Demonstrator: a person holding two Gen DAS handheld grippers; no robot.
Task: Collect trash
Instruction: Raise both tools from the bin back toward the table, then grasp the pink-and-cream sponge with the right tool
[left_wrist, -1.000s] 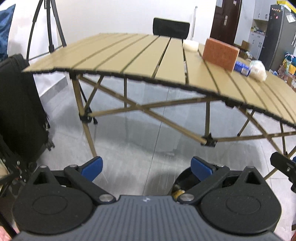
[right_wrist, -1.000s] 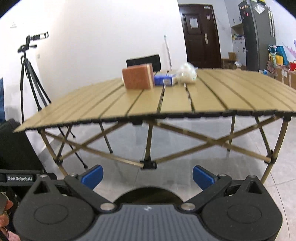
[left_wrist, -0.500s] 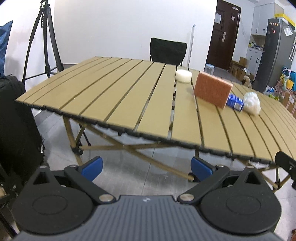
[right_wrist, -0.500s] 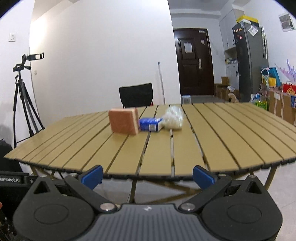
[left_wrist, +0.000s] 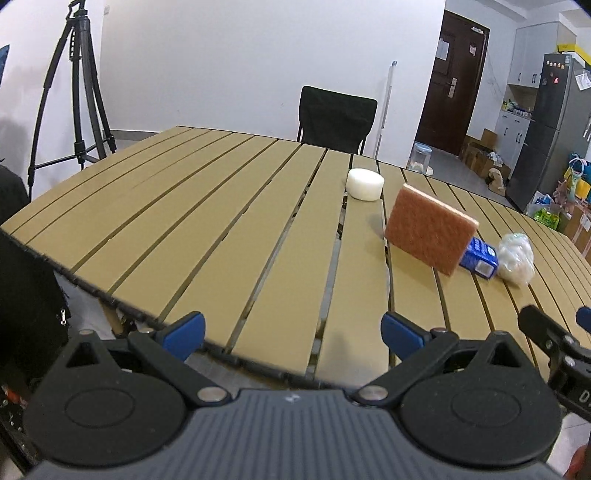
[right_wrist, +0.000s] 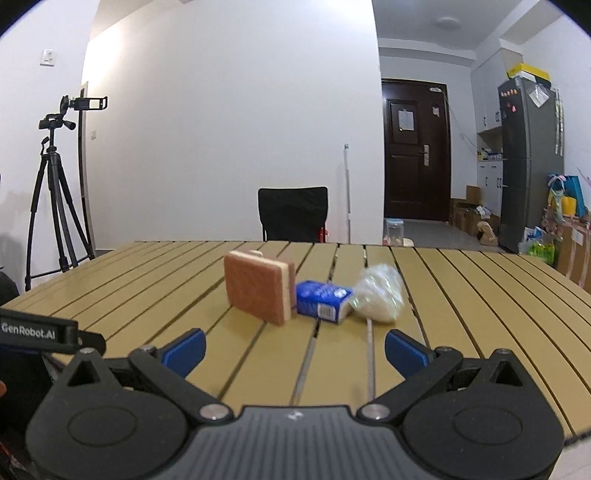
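1. Left wrist view: left gripper (left_wrist: 291, 330) low at 6 o'clock, jaws spread wide, blue fingertips (left_wrist: 183, 329) apart with nothing between them, hanging over the near edge of the slatted table (left_wrist: 207, 221).
2. Same view: white round puck-like item (left_wrist: 365, 184) at 1 o'clock, alone on a slat, apart from the rest.
3. Same view: orange sponge (left_wrist: 430, 229) at 2 o'clock, propped on edge and tilted; blue carton (left_wrist: 479, 256) just behind its right end, seemingly touching; crumpled clear plastic bag (left_wrist: 516, 258) against the carton's far side.
4. Same view: black chair (left_wrist: 337, 118) beyond the table at 12 o'clock, tripod (left_wrist: 79, 92) at 10 o'clock, dark door (left_wrist: 456, 81) and fridge (left_wrist: 546, 125) at 2 o'clock; part of the right gripper (left_wrist: 550, 332) visible at 4 o'clock.
5. Right wrist view: right gripper (right_wrist: 293, 349) at 6 o'clock, jaws fully apart, holding nothing, over the table (right_wrist: 480, 295).
6. Same view: sponge (right_wrist: 258, 290) straight ahead at 12 o'clock, standing on edge, yellow layer facing right; carton (right_wrist: 323, 302) lying beside it, touching or nearly so; plastic bag (right_wrist: 378, 293) pressed to the carton's right end, at 1 o'clock.
7. Same view: all 3 items well ahead of the fingertips (right_wrist: 404, 353), none in contact with them.
8. Same view: chair (right_wrist: 292, 212) behind the table, tripod (right_wrist: 55, 192) with a camera at 10 o'clock, door (right_wrist: 413, 151) and fridge (right_wrist: 530, 162) at 2 o'clock.
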